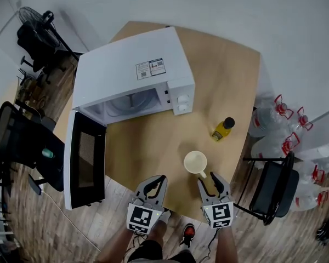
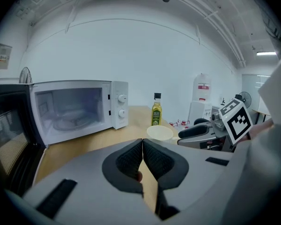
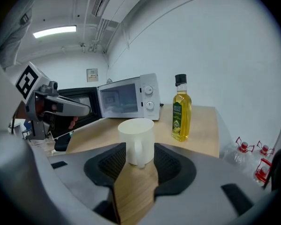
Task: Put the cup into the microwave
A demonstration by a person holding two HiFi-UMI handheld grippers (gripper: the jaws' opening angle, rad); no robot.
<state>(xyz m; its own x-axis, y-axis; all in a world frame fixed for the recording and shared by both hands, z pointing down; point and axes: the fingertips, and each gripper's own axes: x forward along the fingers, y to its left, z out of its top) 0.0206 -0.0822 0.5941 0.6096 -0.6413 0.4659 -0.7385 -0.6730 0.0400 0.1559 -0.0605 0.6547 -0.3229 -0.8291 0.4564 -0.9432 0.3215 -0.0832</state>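
table (image 1: 153,141): pale wood top on a plank floor (image 1: 44,223); a dark chair (image 1: 22,141) at far left, water jugs (image 1: 271,119) on the right.
microwave (image 1: 131,70): white, on the far left part of the table. Its door (image 1: 85,160) is swung wide open toward the near left. We see only a glass turntable (image 1: 134,102) inside.
cup (image 1: 195,162): cream, upright on the table close to the near edge, right of centre, well apart from the microwave. Its handle points at the near side.
oil bottle (image 1: 223,129): upright just beyond the cup and a little right; we take it as not part of the job.
progress: door is already open and the cup is not yet gripped or lifted. We judge this to be the reach for the grasp — early in the task. Still to do: close on the cup, carry it far-left, set it in the cavity.
right gripper (image 3: 139,161): jaws wide apart, tips either side of the cup's handle and lower wall. We see no squeeze, so nothing is held.
left gripper (image 2: 143,146): jaws pressed together with nothing between them — it hangs by the near edge, left of the cup, apart from it.
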